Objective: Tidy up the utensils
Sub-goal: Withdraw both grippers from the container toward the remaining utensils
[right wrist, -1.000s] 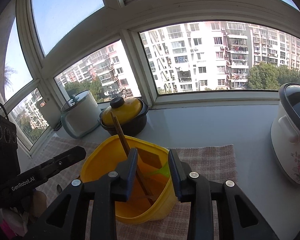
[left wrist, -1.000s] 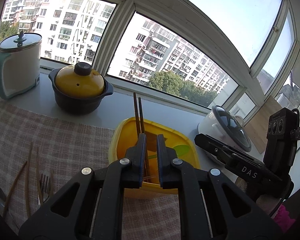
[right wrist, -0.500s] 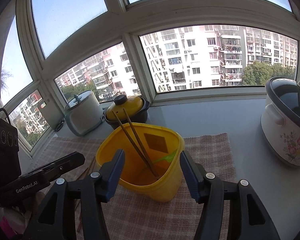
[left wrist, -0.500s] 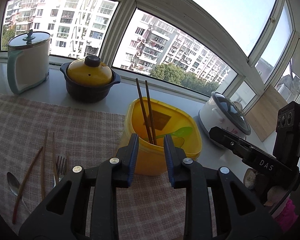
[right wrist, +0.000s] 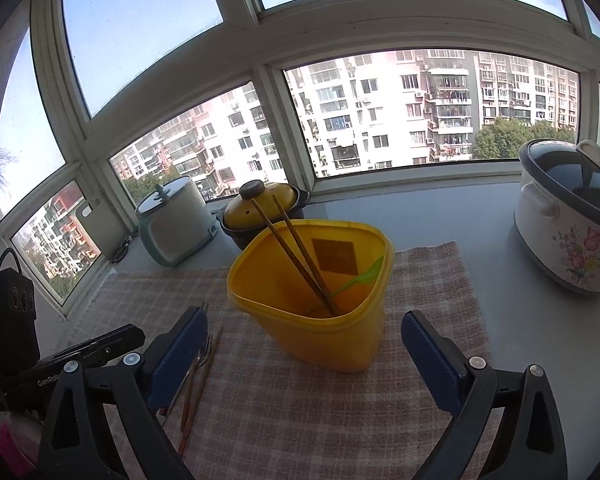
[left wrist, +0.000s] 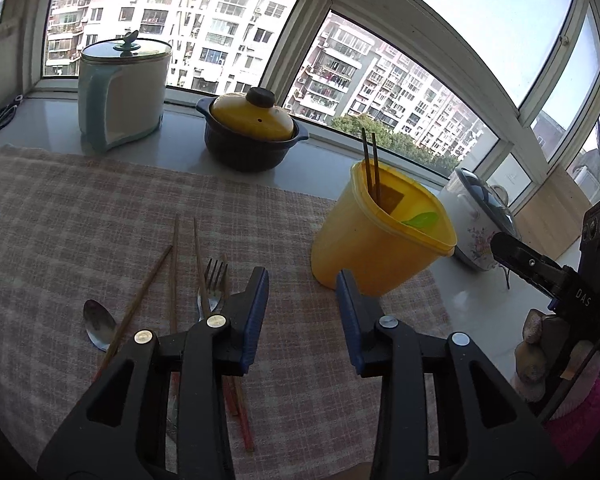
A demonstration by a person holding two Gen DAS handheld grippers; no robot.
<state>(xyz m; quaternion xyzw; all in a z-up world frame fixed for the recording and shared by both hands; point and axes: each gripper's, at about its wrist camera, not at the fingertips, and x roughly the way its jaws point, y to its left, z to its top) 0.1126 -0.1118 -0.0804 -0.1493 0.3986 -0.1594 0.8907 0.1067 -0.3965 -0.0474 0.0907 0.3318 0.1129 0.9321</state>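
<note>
Both tongs, left and right, wide, empty; brown wooden chopsticks lean inside yellow plastic tub; steel fork awaits on checked cloth.

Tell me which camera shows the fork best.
The left wrist view: the fork lies on the checked cloth with its tines in plain sight. The right wrist view catches only a sliver of it beside the right gripper's finger.

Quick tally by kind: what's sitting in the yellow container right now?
Chopsticks: 2
Green spoon: 1
Total: 3, all standing inside the yellow container.
</note>
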